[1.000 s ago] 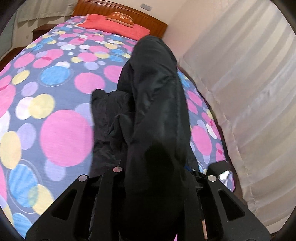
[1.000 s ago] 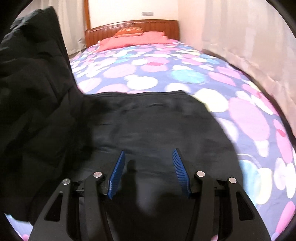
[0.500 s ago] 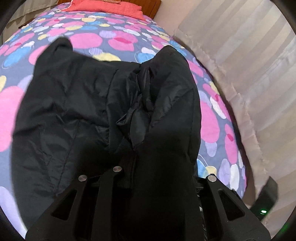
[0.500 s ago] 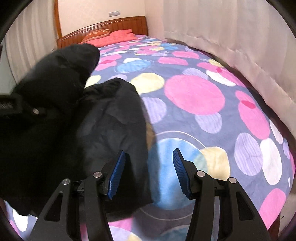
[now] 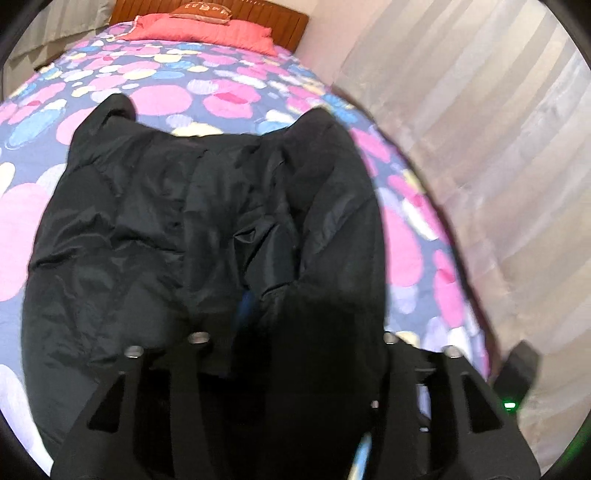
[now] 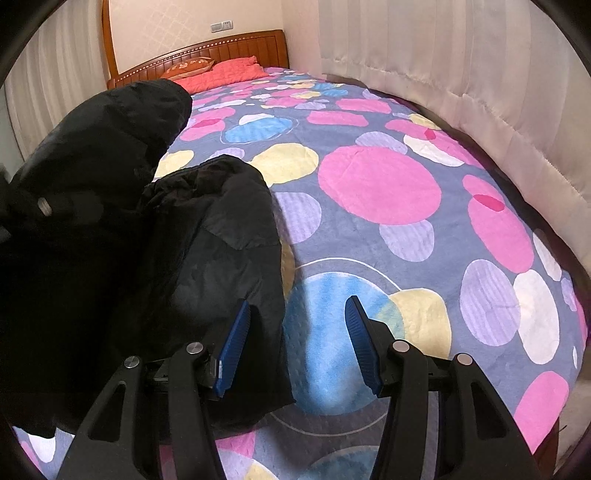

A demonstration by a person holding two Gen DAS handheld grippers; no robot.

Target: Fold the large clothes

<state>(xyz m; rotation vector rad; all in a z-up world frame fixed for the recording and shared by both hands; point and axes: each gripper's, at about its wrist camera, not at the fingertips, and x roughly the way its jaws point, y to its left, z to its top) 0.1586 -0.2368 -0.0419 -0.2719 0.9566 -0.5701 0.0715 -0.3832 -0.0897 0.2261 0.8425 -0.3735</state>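
A black puffer jacket [image 5: 147, 240] lies spread on the dotted bedspread [image 5: 166, 99]. One thick fold of it still hangs over my left gripper [image 5: 295, 314]. That gripper's jaws are opening, with the cloth loose between them and only a sliver of one blue pad [image 5: 243, 306] showing. In the right wrist view the jacket [image 6: 221, 240] lies bunched at the left. My right gripper [image 6: 297, 314] stands open at the jacket's right edge. Its left pad [image 6: 232, 350] is over the cloth and its right pad over bare bedspread [image 6: 376, 184]. Nothing is between them.
Red pillows [image 5: 207, 31] and a wooden headboard [image 6: 207, 51] stand at the bed's far end. Pale curtains [image 6: 443, 74] run along the right side of the bed. A small black device with a green light [image 5: 517, 373] sits by the bed's right edge.
My left gripper came down over the bed with the jacket fold, and its jaws have spread from shut. My right gripper swung from over the jacket to its right edge, still open.
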